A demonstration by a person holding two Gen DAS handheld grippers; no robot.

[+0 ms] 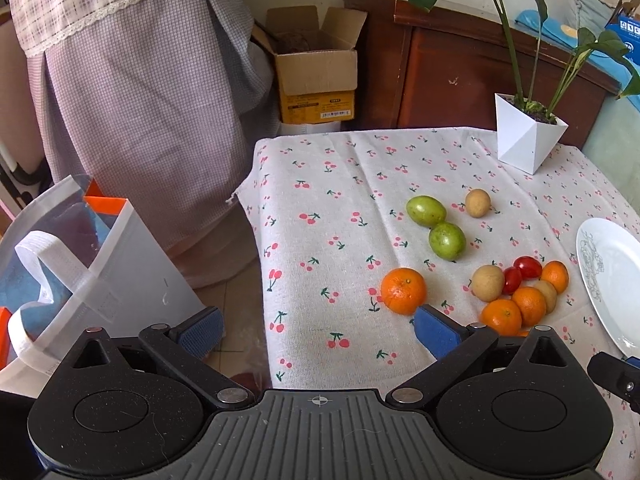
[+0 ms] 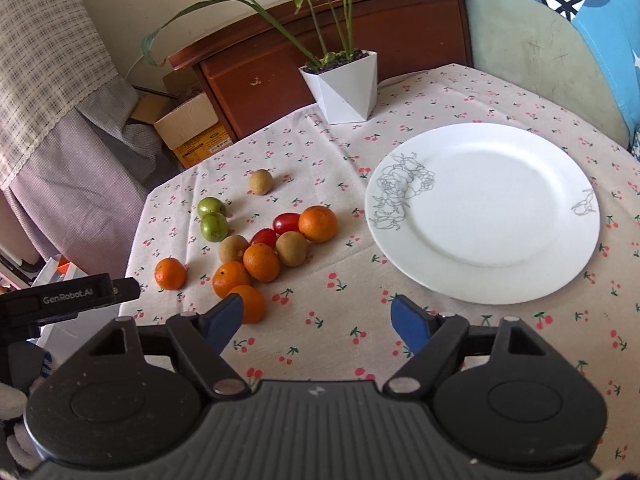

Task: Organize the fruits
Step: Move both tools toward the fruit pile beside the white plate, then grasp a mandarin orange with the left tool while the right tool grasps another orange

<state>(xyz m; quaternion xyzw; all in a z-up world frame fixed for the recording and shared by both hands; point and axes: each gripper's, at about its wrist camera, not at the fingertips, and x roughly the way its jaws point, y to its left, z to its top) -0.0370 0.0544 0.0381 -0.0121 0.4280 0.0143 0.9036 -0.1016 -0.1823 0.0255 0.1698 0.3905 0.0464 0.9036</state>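
Both jaws spread wide, gripping nothing: left gripper [image 1: 316, 330] beside lone orange [image 1: 403, 290], right gripper [image 2: 318, 322] near plate [image 2: 576, 276].

Soft, even daylight fills both views, and the fruits cast only faint shadows on the tablecloth [image 2: 460, 92]. The white plate [image 2: 500, 264] is bright with little glare. Fisheye bending curves the edges, corners darken, and the focus stays fairly sharp throughout

plate [image 2: 492, 280]: glossy ceramic, probably | tablecloth [image 2: 328, 344]: matt woven cloth | box [image 1: 316, 76]: cardboard
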